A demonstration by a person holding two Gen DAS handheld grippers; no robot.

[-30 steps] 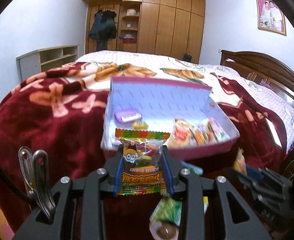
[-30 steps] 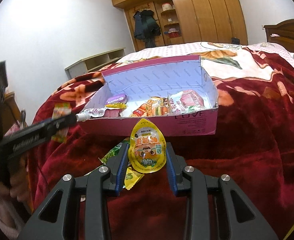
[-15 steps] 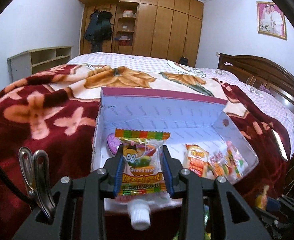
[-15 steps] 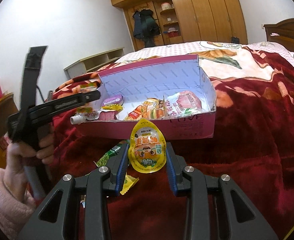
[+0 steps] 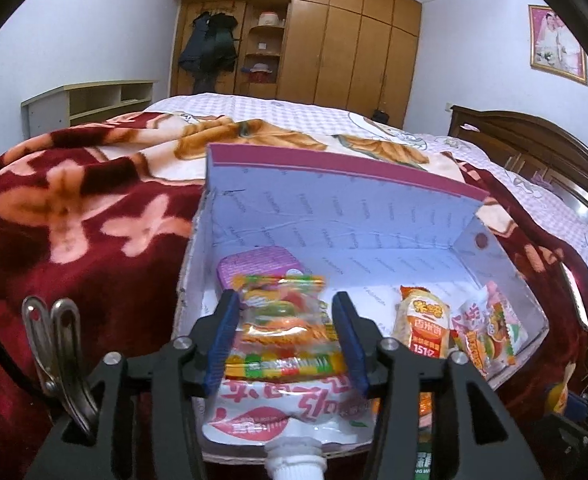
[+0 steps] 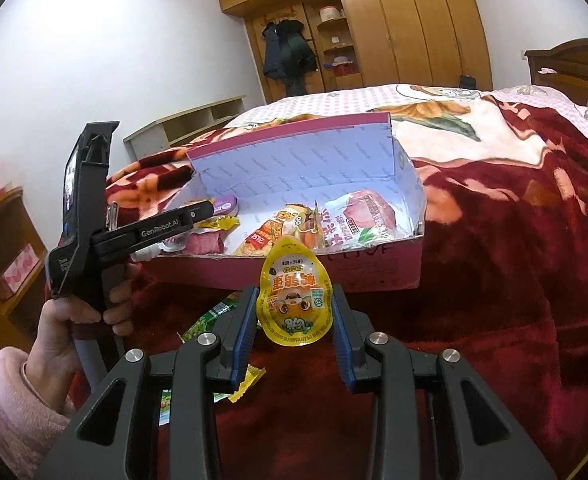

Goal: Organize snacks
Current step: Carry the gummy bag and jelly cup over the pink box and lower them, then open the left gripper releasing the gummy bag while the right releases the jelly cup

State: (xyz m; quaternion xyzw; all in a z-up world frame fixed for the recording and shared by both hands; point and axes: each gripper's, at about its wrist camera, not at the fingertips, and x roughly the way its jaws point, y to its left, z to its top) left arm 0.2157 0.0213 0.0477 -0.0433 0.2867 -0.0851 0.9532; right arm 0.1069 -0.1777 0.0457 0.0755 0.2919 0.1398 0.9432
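Left gripper (image 5: pixel 286 340) has opened wide since a moment ago, so the burger gummy bag (image 5: pixel 284 336) looks dropped, I think, lying loose on the spouted pouch (image 5: pixel 286 412) inside the pink box (image 5: pixel 333 216). Right gripper (image 6: pixel 292 334) fingers still pinch the yellow pouch (image 6: pixel 295 300) short of the box; that's next

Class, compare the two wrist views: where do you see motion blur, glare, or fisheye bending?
Left wrist view: the gummy packet between the left tool's fingers is smeared by motion blur, the wardrobe bows with fisheye curve, and dark vignette fills the corners. Right wrist view: sharper, the yellow pouch print legible; glare on its foil.
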